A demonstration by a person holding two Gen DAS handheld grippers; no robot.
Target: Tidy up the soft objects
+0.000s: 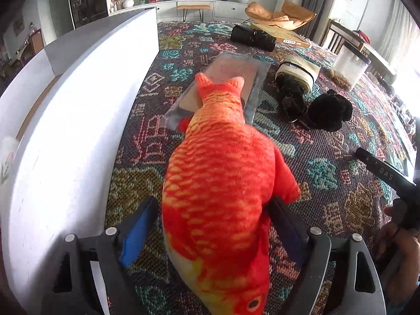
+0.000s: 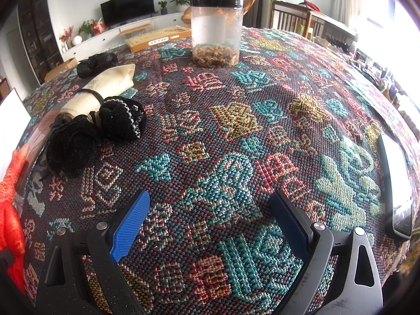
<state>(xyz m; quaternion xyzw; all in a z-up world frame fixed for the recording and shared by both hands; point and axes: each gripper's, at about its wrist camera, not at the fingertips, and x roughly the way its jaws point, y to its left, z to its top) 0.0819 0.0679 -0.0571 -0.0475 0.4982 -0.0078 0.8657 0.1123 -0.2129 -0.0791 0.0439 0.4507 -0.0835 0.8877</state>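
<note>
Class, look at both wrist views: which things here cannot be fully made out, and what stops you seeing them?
- Left gripper: the fish plush fills the gap between its fingers, so contact is unclear.
- Flat clear packet, left wrist view: the plush's tail covers its near end.
- Fish plush, right wrist view: cut off by the left edge.
- White box, left wrist view: its inside is hidden behind its wall.

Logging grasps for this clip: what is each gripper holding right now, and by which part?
The left gripper has the orange fish plush between its fingers near the head end, but a firm grip cannot be told. The right gripper is open, holding nothing.
</note>
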